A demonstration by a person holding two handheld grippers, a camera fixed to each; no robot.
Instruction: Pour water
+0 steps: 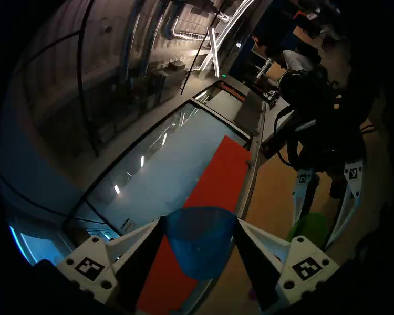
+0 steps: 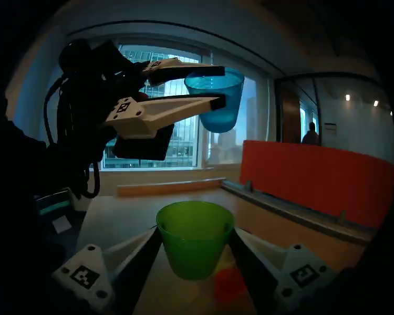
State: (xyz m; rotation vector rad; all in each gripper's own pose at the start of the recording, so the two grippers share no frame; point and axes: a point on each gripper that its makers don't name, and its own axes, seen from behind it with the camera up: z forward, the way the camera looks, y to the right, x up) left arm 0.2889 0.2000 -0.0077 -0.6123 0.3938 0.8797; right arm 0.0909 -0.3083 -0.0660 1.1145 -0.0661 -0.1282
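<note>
**Two tools, each pinching a plastic cup, blue held above green**

In the left gripper view, the left tool (image 1: 199, 222) has its two white fingers closed in on a translucent blue cup (image 1: 199, 247), one finger pressing each side just below the rim. The picture is tilted. A window (image 1: 160, 157) lies to the left behind the cup, an orange panel (image 1: 218, 178) runs straight behind it, and a wooden surface (image 1: 270, 189) lies to the right. Farther right, the right tool (image 1: 313, 236) points toward the bottom of the picture with a green cup (image 1: 307, 228) between its fingertips. The dark hand and cables above it block much of the room.

The right gripper view shows how high the cups are. At upper left, the left tool reaches in sideways and pinches the blue cup, which is upright and high above the surface against the bright window. At lower centre, the right tool pinches the green cup, a finger pressed to each side, the cup's open mouth facing up. The blue cup sits higher and slightly to the right, well apart from it. A small red object (image 2: 228, 281) lies just below the green cup, partly hidden by it. To the right, the orange panel stands upright along the surface's far edge, with a person (image 2: 310, 135) far off beyond it.

Whether either cup holds water cannot be told.
</note>
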